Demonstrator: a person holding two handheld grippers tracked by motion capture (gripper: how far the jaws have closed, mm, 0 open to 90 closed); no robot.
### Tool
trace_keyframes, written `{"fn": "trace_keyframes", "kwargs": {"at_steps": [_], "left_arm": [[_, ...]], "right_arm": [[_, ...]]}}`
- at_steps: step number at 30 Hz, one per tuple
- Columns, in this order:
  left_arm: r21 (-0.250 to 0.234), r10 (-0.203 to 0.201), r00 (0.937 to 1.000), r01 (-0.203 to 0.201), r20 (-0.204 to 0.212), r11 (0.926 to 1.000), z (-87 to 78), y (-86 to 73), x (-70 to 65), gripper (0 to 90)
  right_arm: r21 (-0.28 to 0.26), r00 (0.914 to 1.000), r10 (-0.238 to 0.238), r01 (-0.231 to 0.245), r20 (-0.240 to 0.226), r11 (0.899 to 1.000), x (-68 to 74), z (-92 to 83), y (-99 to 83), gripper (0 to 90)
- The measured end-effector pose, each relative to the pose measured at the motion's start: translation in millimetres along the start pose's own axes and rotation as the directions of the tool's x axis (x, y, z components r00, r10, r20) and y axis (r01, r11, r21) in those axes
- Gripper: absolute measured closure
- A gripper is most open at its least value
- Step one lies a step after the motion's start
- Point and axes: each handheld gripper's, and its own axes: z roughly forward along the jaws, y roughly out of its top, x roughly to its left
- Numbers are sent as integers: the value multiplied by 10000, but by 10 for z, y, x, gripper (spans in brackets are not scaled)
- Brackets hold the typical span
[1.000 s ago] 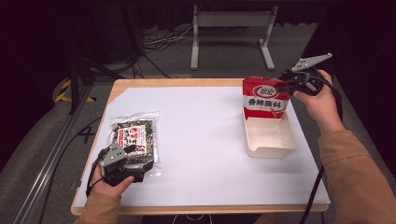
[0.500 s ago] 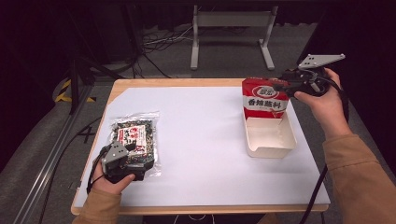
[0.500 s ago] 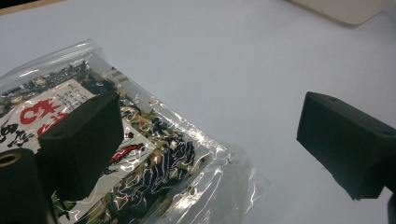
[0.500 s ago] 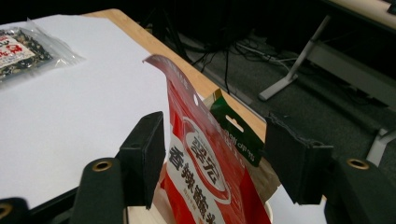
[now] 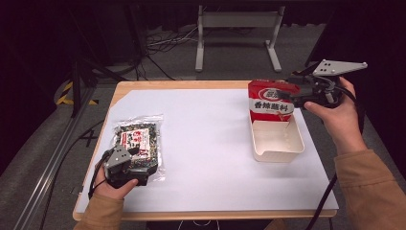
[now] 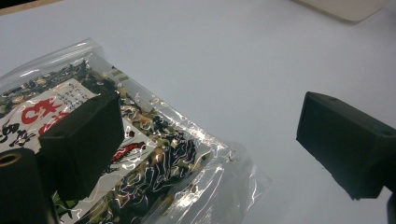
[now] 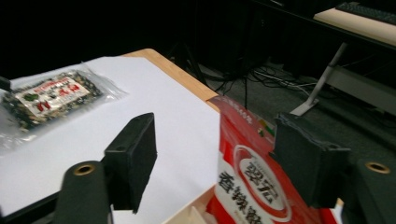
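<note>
Risk lies with the red packet (image 5: 271, 103), propped upright at the far end of the tray (image 5: 277, 144): the right gripper (image 7: 215, 163), jaws just spread around its top, could tip it, while the left gripper (image 6: 205, 140) straddles the clear bag (image 5: 138, 141) open.

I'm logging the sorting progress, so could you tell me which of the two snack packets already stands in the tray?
The red packet, propped upright in the white tray; the clear packet lies flat on the table.
</note>
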Motion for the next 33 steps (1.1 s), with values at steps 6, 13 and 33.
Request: {"fn": "trace_keyframes", "kwargs": {"at_steps": [6, 13, 33], "left_arm": [[-50, 2, 10000, -2, 10, 10000, -21, 6, 2, 78], [-32, -10, 10000, 11, 22, 10000, -31, -4, 2, 79], [-133, -236, 9996, 234, -126, 9996, -89, 80, 31, 84]], "right_arm": [[-16, 9987, 172, -173, -483, 9998, 166, -45, -63, 292], [-315, 9954, 213, -244, -939, 9992, 343, -86, -159, 292], [-304, 9931, 655, -688, -975, 9972, 684, 94, -689, 306]]}}
